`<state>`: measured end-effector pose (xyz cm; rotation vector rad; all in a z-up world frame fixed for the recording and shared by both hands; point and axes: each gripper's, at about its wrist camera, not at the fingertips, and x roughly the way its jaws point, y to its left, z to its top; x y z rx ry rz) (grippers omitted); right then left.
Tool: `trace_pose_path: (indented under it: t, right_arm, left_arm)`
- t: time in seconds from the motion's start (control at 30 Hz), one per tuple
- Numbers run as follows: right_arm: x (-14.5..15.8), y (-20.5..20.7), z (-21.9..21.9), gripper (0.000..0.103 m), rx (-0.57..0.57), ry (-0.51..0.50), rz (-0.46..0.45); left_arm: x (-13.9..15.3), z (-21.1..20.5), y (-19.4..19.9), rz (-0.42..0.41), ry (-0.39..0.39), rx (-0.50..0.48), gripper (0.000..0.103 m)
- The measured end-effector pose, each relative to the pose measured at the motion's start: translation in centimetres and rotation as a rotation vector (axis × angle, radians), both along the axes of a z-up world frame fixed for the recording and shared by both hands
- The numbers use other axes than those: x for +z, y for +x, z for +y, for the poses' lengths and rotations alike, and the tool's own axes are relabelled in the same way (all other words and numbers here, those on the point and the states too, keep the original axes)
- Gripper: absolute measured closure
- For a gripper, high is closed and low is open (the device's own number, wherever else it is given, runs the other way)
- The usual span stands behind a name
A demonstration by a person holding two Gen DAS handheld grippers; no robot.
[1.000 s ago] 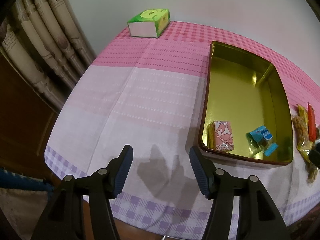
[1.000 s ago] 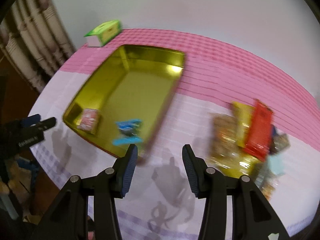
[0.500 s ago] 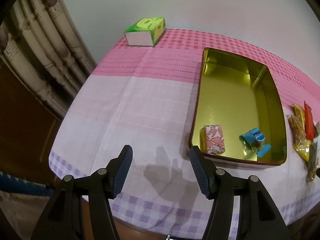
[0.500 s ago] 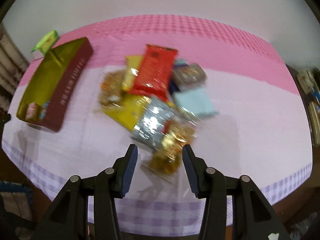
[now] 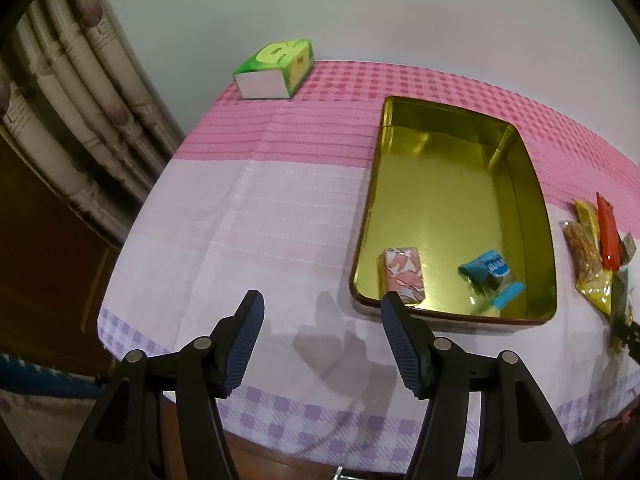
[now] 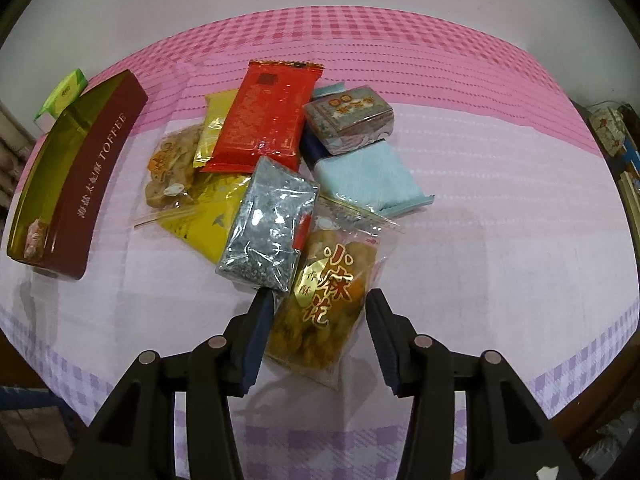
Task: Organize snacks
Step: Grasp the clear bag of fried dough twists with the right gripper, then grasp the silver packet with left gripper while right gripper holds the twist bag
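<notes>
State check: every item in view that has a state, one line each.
toffee tin: lid off, holds two snacks
pink packet: flat in tin
blue candy: in tin
clear fried-snack bag: sealed, on cloth, between open right gripper fingers
red packet: sealed, atop pile
left gripper: open, empty

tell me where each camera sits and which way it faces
Left wrist: on the left gripper, angled down at bare cloth beside the tin; its open fingers show.
Right wrist: on the right gripper, angled down at the snack pile; its open fingers straddle a fried snack bag.
Shared: tin, green box, snack pile.
</notes>
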<state>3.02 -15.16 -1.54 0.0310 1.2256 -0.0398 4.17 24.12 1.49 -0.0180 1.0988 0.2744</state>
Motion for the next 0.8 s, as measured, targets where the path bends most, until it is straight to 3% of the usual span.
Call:
trace_pose_path:
  t: [0.3,0.47,0.8]
  right_arm:
    - [-1.0,0.1,-1.4,0.058,-0.010,0.041,-0.007]
    - [-0.9,-0.2,-2.2,0.068,0.007,0.052,-0.019]
    - [-0.9,-1.0,-6.6,0.068,-0.025,0.049,-0.026]
  left_arm:
    - [0.0,-5.1,0.2,0.018,-0.030,-0.095,0.041]
    - [-0.1,-9.5,0.8,0.029,-0.071,-0.168,0.041]
    - [-0.7,-19.3,2.1,0.052,-0.126,-0.303,0.041]
